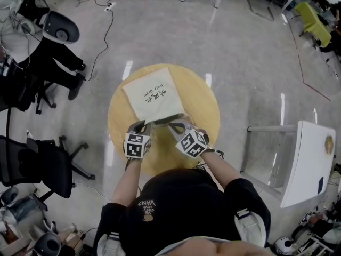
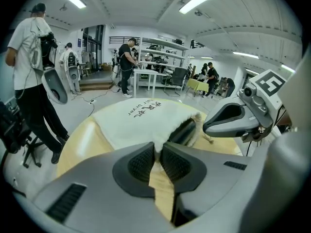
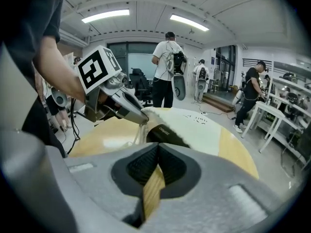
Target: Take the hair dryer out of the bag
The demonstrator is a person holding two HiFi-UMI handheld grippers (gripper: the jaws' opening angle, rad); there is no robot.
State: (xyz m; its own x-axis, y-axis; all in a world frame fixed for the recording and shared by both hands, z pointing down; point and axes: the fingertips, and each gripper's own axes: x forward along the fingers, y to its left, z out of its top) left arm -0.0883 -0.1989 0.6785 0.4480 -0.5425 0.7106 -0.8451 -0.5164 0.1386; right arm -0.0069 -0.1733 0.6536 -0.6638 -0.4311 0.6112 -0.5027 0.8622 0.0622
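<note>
A white cloth bag [image 1: 152, 92] printed "Hair Dryer" lies flat on the round wooden table [image 1: 205, 108], its mouth toward me. My left gripper [image 1: 145, 124] is shut on the left part of the bag's rim; in the left gripper view white cloth is pinched between the pads of this gripper [image 2: 156, 150]. The lifted rim shows the black hair dryer [image 2: 183, 131] inside the mouth. My right gripper [image 1: 173, 125] hovers just in front of the mouth, shut and empty [image 3: 158, 154]. The hair dryer [image 3: 163, 132] lies straight ahead of it, with the left gripper [image 3: 141, 114] beside it.
Black office chairs [image 1: 48, 164] stand to the left of the table and a white desk [image 1: 309, 159] to the right. A cable [image 1: 101, 36] runs across the floor. Several people stand in the room [image 3: 167, 72], away from the table.
</note>
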